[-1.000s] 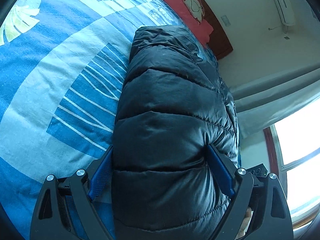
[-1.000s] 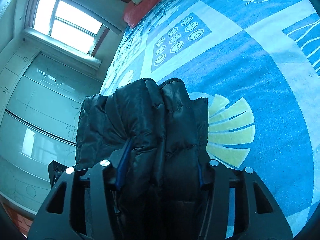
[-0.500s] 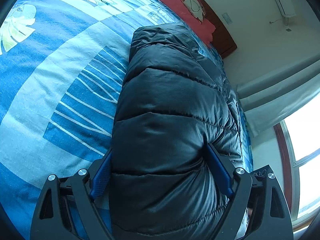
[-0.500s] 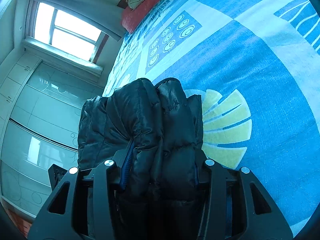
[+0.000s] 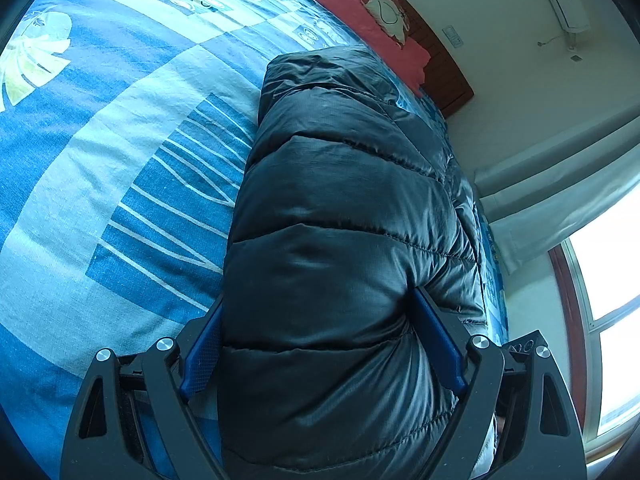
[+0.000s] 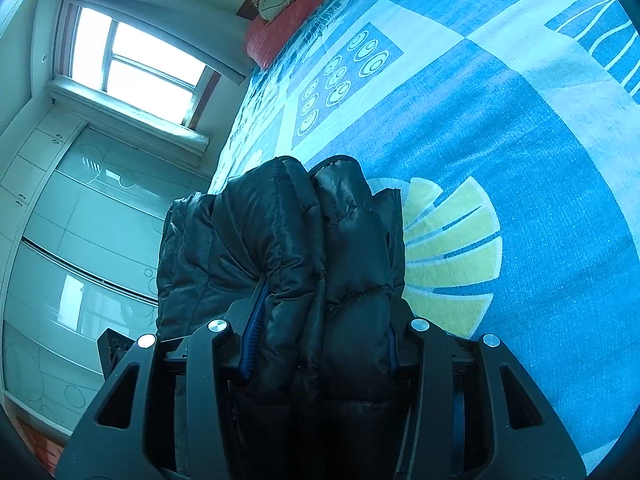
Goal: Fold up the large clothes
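Observation:
A black quilted puffer jacket (image 5: 344, 216) lies folded in a thick bundle on the blue patterned bed sheet (image 5: 100, 168). My left gripper (image 5: 320, 320) is closed around one end of the bundle, its blue pads pressing both sides. My right gripper (image 6: 324, 312) is closed on the other end of the jacket (image 6: 304, 248), squeezing several bunched layers between its fingers. In the right wrist view the bundle stands over the sheet (image 6: 520, 128). I cannot tell whether its underside touches the bed.
A red pillow (image 5: 360, 20) with a cartoon cushion lies at the head of the bed by a wooden headboard (image 5: 444, 76). A window (image 6: 132, 64) and pale wardrobe doors (image 6: 80, 232) lie beyond the bed's edge. Curtains (image 5: 560, 200) hang near the window.
Both grippers keep their hold. The left wrist view has shifted slightly, showing more of the sheet; the right end of the bundle has moved a little over the yellow fan print.

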{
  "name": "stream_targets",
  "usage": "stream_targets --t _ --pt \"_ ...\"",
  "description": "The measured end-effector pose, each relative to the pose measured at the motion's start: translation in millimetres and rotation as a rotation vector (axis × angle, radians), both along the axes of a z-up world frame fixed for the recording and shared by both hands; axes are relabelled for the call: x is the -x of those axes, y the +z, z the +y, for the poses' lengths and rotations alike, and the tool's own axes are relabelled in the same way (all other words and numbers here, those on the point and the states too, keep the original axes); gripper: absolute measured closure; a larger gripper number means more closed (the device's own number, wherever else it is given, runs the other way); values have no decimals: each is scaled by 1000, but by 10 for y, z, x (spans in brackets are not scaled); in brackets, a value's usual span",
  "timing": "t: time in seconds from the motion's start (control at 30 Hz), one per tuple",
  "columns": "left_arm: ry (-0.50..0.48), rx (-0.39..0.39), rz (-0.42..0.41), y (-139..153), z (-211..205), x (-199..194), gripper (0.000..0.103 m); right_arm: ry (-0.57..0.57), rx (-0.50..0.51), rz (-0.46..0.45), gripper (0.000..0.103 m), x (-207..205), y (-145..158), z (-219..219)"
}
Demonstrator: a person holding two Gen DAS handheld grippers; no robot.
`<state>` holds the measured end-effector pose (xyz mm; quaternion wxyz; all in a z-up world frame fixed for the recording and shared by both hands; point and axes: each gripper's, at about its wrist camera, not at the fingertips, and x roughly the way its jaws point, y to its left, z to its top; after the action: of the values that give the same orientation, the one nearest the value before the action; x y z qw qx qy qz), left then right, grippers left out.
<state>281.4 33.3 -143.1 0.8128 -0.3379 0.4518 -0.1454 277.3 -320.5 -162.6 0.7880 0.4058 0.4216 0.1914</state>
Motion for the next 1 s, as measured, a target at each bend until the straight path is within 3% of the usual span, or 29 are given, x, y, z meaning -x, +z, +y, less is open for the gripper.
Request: stream_targets --t 0.23,0.6,0.7,0.87,1.0 --pt "-2 -4 6 -1 7 10 16 -6 -2 7 57 3 20 -4" --pt "3 -8 13 109 58 7 14 -57 -33 24 34 145 46 -172" --pt "12 -23 -1 169 60 39 15 -70 -51 27 33 204 37 -223" --pt "38 -92 -33 311 71 133 15 -99 -20 18 33 323 111 -283" --pt "63 -213 -71 440 71 230 15 -149 2 21 33 425 200 -311"
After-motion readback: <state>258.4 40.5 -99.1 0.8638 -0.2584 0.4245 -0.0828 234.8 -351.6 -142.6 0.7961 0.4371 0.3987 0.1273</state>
